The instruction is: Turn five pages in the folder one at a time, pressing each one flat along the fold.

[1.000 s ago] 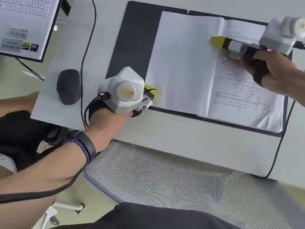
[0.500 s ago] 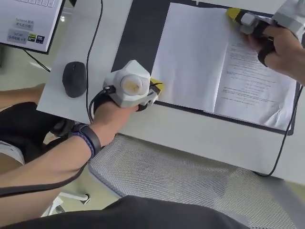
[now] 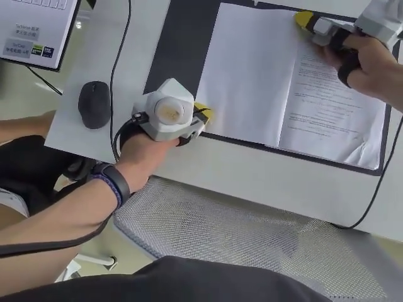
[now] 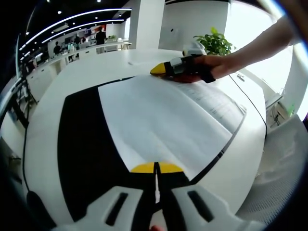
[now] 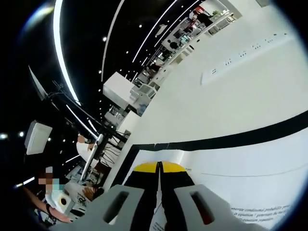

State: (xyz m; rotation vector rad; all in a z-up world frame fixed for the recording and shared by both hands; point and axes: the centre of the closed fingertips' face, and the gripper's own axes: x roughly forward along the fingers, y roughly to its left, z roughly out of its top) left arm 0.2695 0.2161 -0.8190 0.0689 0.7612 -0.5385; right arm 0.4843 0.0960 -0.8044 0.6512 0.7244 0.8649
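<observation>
1. The folder (image 3: 173, 50) lies open on the white table (image 3: 252, 179). A strip of bare tabletop separates its near edge from the table's near edge.
2. To its left is open tabletop crossed by a black cable (image 3: 118, 56). Beyond that, a mouse (image 3: 94, 104) sits near the table's left edge, with a laptop (image 3: 34, 25) farther back.
3. The open spread's long axis runs left to right, slightly skewed so that its right end is nearer the person.
4. The fold runs from the far side toward the person, between a blank page (image 3: 249, 69) and a printed page (image 3: 334, 107).
5. The left gripper (image 3: 203, 115) rests at the blank page's near left corner, over the folder's near edge. Its yellow tips are pressed together with nothing visible between them.
6. The right gripper (image 3: 305, 19) points left at the far end of the fold, on the paper. Its jaws are closed, tip against tip.
7. A mesh chair seat (image 3: 239, 233) lies below the table's near edge.
</observation>
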